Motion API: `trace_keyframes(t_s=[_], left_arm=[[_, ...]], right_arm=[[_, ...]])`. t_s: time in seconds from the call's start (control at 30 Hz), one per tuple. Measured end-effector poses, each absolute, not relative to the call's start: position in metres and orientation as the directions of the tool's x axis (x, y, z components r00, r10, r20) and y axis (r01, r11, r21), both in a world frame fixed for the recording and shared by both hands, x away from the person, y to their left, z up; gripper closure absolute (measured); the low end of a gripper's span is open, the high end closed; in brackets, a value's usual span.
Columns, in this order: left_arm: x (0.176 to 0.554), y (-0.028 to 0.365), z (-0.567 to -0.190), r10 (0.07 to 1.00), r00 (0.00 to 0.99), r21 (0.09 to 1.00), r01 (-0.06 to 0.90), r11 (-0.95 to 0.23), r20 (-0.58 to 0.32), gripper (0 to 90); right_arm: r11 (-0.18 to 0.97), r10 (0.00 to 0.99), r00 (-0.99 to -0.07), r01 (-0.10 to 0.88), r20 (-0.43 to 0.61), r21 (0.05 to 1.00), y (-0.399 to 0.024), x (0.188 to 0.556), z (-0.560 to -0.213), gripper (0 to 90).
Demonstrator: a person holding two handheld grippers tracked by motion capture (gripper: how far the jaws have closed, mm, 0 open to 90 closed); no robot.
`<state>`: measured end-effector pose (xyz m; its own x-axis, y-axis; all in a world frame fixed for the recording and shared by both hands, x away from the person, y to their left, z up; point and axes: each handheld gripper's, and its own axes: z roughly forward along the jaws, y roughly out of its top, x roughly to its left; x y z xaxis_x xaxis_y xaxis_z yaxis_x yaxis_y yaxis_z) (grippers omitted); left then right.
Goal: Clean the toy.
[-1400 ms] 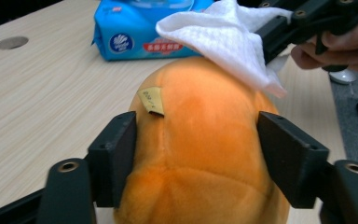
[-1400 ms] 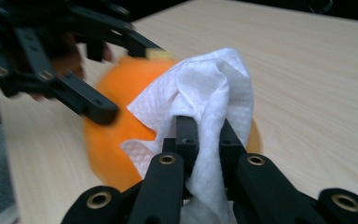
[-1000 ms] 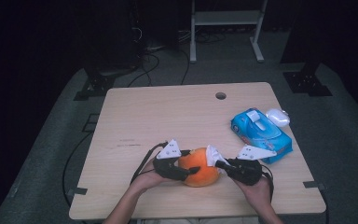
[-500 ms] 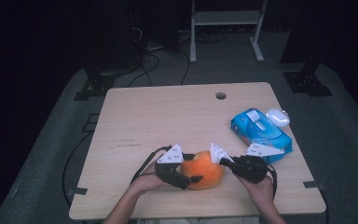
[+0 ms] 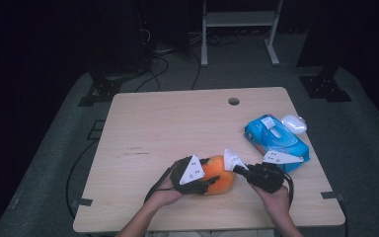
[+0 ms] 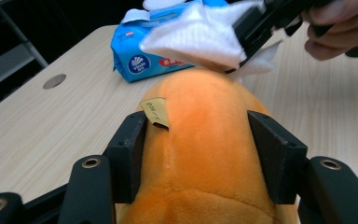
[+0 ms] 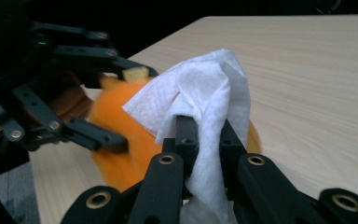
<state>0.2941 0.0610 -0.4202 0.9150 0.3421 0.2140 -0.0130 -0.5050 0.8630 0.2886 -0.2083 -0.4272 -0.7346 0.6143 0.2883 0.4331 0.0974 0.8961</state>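
An orange plush toy [image 5: 221, 177] lies on the table [image 5: 177, 123] near its front edge. My left gripper [image 5: 211, 174] comes in from the toy's left. Its jaws have just been closing, and in the left gripper view the pads [image 6: 130, 140] press into both sides of the orange plush toy [image 6: 200, 140]. My right gripper [image 5: 238, 169] is shut on a white wipe [image 5: 232, 159] and holds it against the toy's right end. In the right gripper view the white wipe [image 7: 205, 88] bunches over the right gripper [image 7: 204, 126], with the orange plush toy [image 7: 116, 135] behind it.
A blue pack of wipes [image 5: 276, 140] lies at the right of the table, close behind my right hand, with a small white object [image 5: 294, 123] beyond it. A round hole [image 5: 233, 101] sits near the table's far edge. Dark floor and cables surround the table.
The left gripper has shifted slightly right along the toy, and its jaws now sit tight on the toy's sides. The right gripper with the wipe has stayed at the toy's right end.
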Motion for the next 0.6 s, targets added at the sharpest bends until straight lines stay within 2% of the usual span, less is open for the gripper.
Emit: trace_keyframes(t_s=[0.07, 0.13, 0.2, 0.3, 0.5, 0.6], left_arm=[[0.296, 0.064, -0.422, 0.311, 0.937, 0.87, 0.016, -0.493, 0.159, 38.5], [0.298, 0.069, -0.423, 0.298, 0.947, 0.877, 0.037, -0.48, 0.123, 38.5], [0.3, 0.075, -0.425, 0.276, 0.957, 0.88, 0.053, -0.472, 0.091, 38.5], [0.302, 0.079, -0.426, 0.272, 0.959, 0.881, 0.056, -0.469, 0.083, 38.0], [0.302, 0.081, -0.428, 0.246, 0.968, 0.885, 0.064, -0.461, 0.058, 35.7], [0.304, 0.082, -0.425, 0.251, 0.967, 0.888, 0.079, -0.453, 0.042, 34.5]], right_arm=[[0.137, 0.616, -0.746, 0.418, 0.253, 0.898, -0.203, 0.288, -0.427, 83.0], [0.126, 0.622, -0.731, 0.447, 0.281, 0.886, -0.205, 0.291, -0.434, 83.1], [0.148, 0.662, -0.703, 0.463, 0.26, 0.874, -0.209, 0.295, -0.439, 83.1], [0.138, 0.682, -0.673, 0.503, 0.287, 0.853, -0.214, 0.298, -0.447, 83.1], [0.136, 0.627, -0.734, 0.435, 0.262, 0.89, -0.202, 0.29, -0.431, 83.1], [0.119, 0.634, -0.717, 0.461, 0.29, 0.879, -0.207, 0.294, -0.438, 83.0]])
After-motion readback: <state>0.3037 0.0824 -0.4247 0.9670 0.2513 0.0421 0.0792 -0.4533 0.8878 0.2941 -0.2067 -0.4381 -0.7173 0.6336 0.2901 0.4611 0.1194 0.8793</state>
